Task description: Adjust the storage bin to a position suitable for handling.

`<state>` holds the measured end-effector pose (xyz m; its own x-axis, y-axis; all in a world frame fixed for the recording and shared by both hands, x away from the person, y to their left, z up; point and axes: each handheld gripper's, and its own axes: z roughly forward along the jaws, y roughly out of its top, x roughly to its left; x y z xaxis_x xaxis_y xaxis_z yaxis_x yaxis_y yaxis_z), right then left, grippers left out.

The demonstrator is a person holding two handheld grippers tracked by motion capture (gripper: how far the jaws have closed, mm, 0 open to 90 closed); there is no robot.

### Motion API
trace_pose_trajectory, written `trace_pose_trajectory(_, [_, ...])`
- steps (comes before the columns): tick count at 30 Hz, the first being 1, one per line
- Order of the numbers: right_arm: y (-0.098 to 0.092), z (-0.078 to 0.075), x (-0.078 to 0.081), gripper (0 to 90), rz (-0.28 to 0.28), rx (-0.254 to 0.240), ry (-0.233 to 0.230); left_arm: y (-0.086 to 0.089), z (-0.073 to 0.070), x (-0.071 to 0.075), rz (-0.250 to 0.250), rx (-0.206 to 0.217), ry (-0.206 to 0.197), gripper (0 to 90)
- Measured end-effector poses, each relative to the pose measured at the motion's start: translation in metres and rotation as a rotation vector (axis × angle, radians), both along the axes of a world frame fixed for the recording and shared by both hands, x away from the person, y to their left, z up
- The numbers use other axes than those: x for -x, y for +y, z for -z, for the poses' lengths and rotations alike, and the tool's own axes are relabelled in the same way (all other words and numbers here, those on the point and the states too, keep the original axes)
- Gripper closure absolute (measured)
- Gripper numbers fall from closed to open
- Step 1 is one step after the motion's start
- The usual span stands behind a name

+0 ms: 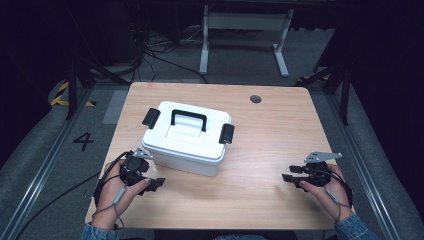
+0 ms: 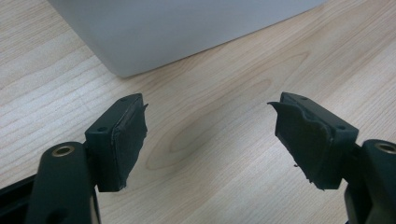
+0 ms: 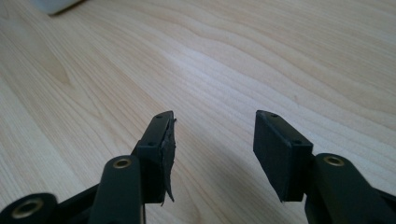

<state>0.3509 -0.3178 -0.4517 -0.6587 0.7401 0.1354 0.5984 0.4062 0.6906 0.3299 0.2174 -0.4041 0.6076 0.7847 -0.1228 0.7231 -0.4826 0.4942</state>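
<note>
A white box [image 1: 187, 137] with a black handle [image 1: 188, 119] on its lid and a black latch [image 1: 150, 118] at each end is set on the wooden table [image 1: 270, 135], left of the middle and turned at a slight angle to the table's edges. The left gripper [image 1: 156, 183] is held low over the near left part of the table, just beside the box's near corner and apart from it. In the left gripper view its jaws are seen spread wide, with nothing but bare wood between them and the box's white wall [image 2: 187, 32] close ahead. The right gripper [image 1: 289, 177] is held at the near right of the table, well apart from the box, pointing left. Its jaws are likewise seen spread in the right gripper view, with bare wood between them.
</note>
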Motion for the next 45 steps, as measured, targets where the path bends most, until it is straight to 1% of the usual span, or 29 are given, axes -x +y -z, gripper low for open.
trace_pose_trajectory(3, [0.002,-0.008,0.001,53.9,0.017,-0.033,-0.003,0.002,0.000,0.000,0.009,0.003,0.000,25.6])
trace_pose_trajectory(4, [0.003,-0.011,0.001,54.1,0.014,-0.041,-0.003,0.002,-0.001,0.001,-0.002,0.006,0.003,25.6])
trace_pose_trajectory(7, [0.008,-0.019,-0.001,54.6,-0.004,-0.055,-0.012,0.003,-0.002,0.001,-0.002,0.005,-0.001,25.6])
trace_pose_trajectory(8, [0.011,-0.025,-0.002,54.7,-0.014,-0.066,-0.013,0.003,-0.002,0.002,-0.006,0.010,0.002,25.6])
trace_pose_trajectory(9, [0.014,-0.031,-0.004,54.7,-0.027,-0.076,-0.015,0.003,-0.002,0.001,-0.003,0.006,-0.003,25.7])
trace_pose_trajectory(10, [0.014,-0.031,-0.004,54.7,-0.027,-0.076,-0.015,0.003,-0.002,0.001,-0.003,0.006,-0.003,25.6])
trace_pose_trajectory(11, [0.018,-0.037,-0.006,54.7,-0.040,-0.084,-0.017,0.003,-0.002,0.001,-0.007,0.010,0.002,25.6])
trace_pose_trajectory(12, [0.025,-0.049,-0.010,54.7,-0.061,-0.090,-0.025,0.003,-0.002,0.001,-0.004,0.009,0.005,25.6])
trace_pose_trajectory(13, [0.025,-0.049,-0.010,54.7,-0.061,-0.090,-0.025,0.003,-0.002,0.001,-0.004,0.009,0.005,25.6])
trace_pose_trajectory(14, [0.030,-0.055,-0.012,54.7,-0.069,-0.095,-0.031,0.003,-0.001,0.001,-0.003,0.009,0.004,25.6])
trace_pose_trajectory(15, [0.038,-0.067,-0.017,54.4,-0.089,-0.094,-0.044,0.004,-0.002,0.000,-0.001,0.012,0.007,25.6])
trace_pose_trajectory(16, [0.038,-0.067,-0.017,54.4,-0.089,-0.094,-0.044,0.004,-0.002,0.000,-0.001,0.012,0.007,25.6])
trace_pose_trajectory(17, [0.047,-0.077,-0.021,53.6,-0.114,-0.099,-0.046,0.004,-0.002,0.000,0.000,0.008,0.003,25.6])
trace_pose_trajectory(18, [0.051,-0.082,-0.024,53.3,-0.125,-0.100,-0.044,0.005,-0.002,0.000,-0.001,0.009,0.005,25.6])
trace_pose_trajectory(19, [0.051,-0.082,-0.024,53.3,-0.125,-0.100,-0.044,0.005,-0.002,0.000,-0.004,0.015,0.005,25.6])
trace_pose_trajectory(20, [0.056,-0.086,-0.026,53.0,-0.136,-0.105,-0.042,0.006,-0.002,0.000,-0.007,0.013,0.001,25.6])
trace_pose_trajectory(21, [0.062,-0.093,-0.030,52.9,-0.149,-0.102,-0.046,0.006,-0.002,-0.001,-0.006,0.011,-0.001,25.6])
trace_pose_trajectory(22, [0.065,-0.096,-0.031,52.9,-0.155,-0.098,-0.048,0.007,-0.002,-0.001,-0.005,0.010,-0.001,25.6])
trace_pose_trajectory(24, [0.074,-0.104,-0.035,52.9,-0.176,-0.093,-0.055,0.006,-0.002,0.000,-0.007,0.017,0.008,25.6])
trace_pose_trajectory(26, [0.085,-0.116,-0.039,52.8,-0.203,-0.100,-0.056,0.006,-0.003,0.000,-0.005,0.013,0.003,25.6])
trace_pose_trajectory(28, [0.094,-0.124,-0.042,52.8,-0.222,-0.104,-0.059,0.006,-0.003,0.000,-0.004,0.017,0.004,25.6])
trace_pose_trajectory(29, [0.098,-0.128,-0.044,52.7,-0.231,-0.103,-0.065,0.006,-0.003,-0.001,0.002,0.012,0.001,25.6])
trace_pose_trajectory(32, [0.112,-0.137,-0.049,52.6,-0.257,-0.103,-0.062,0.006,-0.003,0.000,-0.001,0.012,0.004,25.6])
trace_pose_trajectory(34, [0.115,-0.139,-0.050,52.6,-0.260,-0.102,-0.059,0.007,-0.003,0.000,-0.001,0.015,0.006,25.6])
trace_pose_trajectory(35, [0.120,-0.142,-0.053,52.6,-0.272,-0.099,-0.061,0.007,-0.003,0.000,0.009,0.012,0.005,25.6])
trace_pose_trajectory(39, [0.137,-0.150,-0.061,52.6,-0.294,-0.100,-0.047,0.007,-0.004,0.001,0.000,0.019,0.007,25.5])
trace_pose_trajectory(42, [0.150,-0.156,-0.069,52.3,-0.306,-0.091,-0.047,0.007,-0.004,0.001,0.004,0.016,0.004,25.5])
trace_pose_trajectory(45, [0.160,-0.160,-0.075,51.6,-0.307,-0.081,-0.046,0.007,-0.004,0.001,0.006,0.018,0.008,25.5])
